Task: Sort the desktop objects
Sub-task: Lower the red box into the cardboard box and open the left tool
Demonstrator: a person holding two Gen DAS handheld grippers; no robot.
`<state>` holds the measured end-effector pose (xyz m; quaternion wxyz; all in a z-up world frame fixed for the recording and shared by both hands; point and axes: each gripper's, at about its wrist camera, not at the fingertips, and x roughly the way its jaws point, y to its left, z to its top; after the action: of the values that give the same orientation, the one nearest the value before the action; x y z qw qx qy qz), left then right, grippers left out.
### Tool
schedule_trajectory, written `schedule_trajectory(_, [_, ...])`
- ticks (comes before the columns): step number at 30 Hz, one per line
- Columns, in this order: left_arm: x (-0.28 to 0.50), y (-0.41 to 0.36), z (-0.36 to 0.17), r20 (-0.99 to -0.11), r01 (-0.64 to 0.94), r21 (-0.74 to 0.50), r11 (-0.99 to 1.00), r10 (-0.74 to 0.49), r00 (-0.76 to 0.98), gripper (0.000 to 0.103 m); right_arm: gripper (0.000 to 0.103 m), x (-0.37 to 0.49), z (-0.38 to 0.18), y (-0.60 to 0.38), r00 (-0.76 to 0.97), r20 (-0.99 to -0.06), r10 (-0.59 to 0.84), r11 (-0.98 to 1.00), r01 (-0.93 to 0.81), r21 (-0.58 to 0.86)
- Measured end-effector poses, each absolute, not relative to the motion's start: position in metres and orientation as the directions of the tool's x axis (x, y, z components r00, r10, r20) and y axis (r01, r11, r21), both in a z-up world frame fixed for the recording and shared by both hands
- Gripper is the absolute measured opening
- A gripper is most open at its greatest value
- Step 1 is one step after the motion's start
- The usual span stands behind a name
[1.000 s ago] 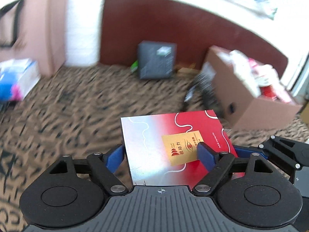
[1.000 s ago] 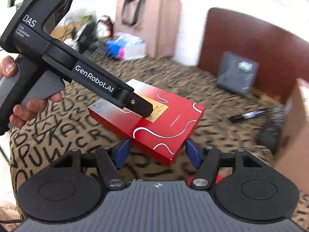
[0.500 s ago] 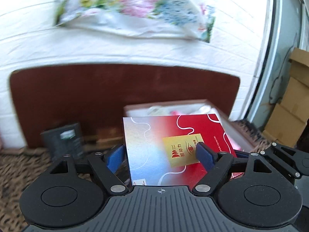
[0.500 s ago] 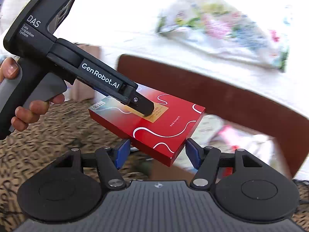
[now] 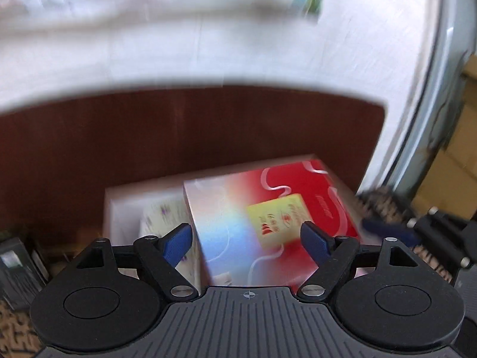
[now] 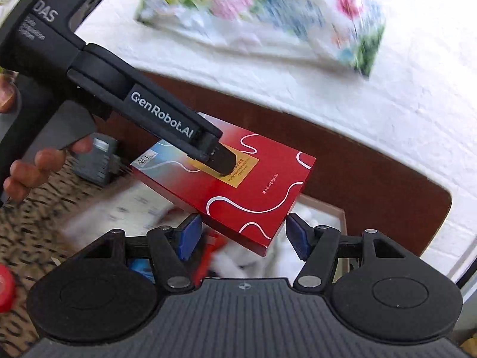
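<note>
A flat red and silver box (image 5: 268,223) with a yellow label is held in the air over an open cardboard box (image 5: 143,197). My left gripper (image 5: 247,240) is shut on the red box across its width. My right gripper (image 6: 243,232) is shut on the near corner of the same red box (image 6: 253,191). In the right wrist view the left gripper's finger (image 6: 220,158) presses on the yellow label from above. The cardboard box (image 6: 342,217) lies below, filled with white and red items.
A dark brown headboard (image 5: 208,131) and a white brick wall (image 6: 357,95) stand behind the cardboard box. A grey box (image 6: 98,161) leans at the left on the patterned cloth (image 6: 32,208). A floral bag (image 6: 268,9) hangs on the wall. More cardboard (image 5: 456,149) stands at the far right.
Both grippers have carried the red box from above the patterned cloth up and over to above the open cardboard box. The grip on the box is unchanged.
</note>
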<state>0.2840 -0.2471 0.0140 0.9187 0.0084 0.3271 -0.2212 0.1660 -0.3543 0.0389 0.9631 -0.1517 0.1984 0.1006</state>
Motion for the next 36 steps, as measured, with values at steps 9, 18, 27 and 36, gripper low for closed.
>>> schedule_trajectory(9, [0.298,-0.244,-0.002,-0.606,0.385,-0.107,0.917,-0.367,0.706,0.098,0.058,0.186,0.007,-0.353,0.903,-0.423,0.07,0.938,-0.204,-0.28])
schedule_trajectory(18, [0.318,-0.252,-0.004,-0.625,0.352,-0.109,0.93,-0.34,0.703,0.095,0.053,0.208,0.007,-0.347,0.9,-0.431,0.071,0.943,-0.201,-0.265])
schedule_trajectory(27, [0.307,-0.242,-0.001,-0.621,0.342,-0.115,0.933,-0.336,0.708,0.1,0.077,0.205,0.008,-0.353,0.907,-0.416,0.067,0.959,-0.173,-0.223])
schedule_trajectory(36, [0.239,-0.236,0.02,-0.544,0.369,-0.002,0.929,-0.311,0.78,0.103,0.099,0.157,0.033,-0.342,0.928,-0.363,0.078,0.97,-0.155,-0.188])
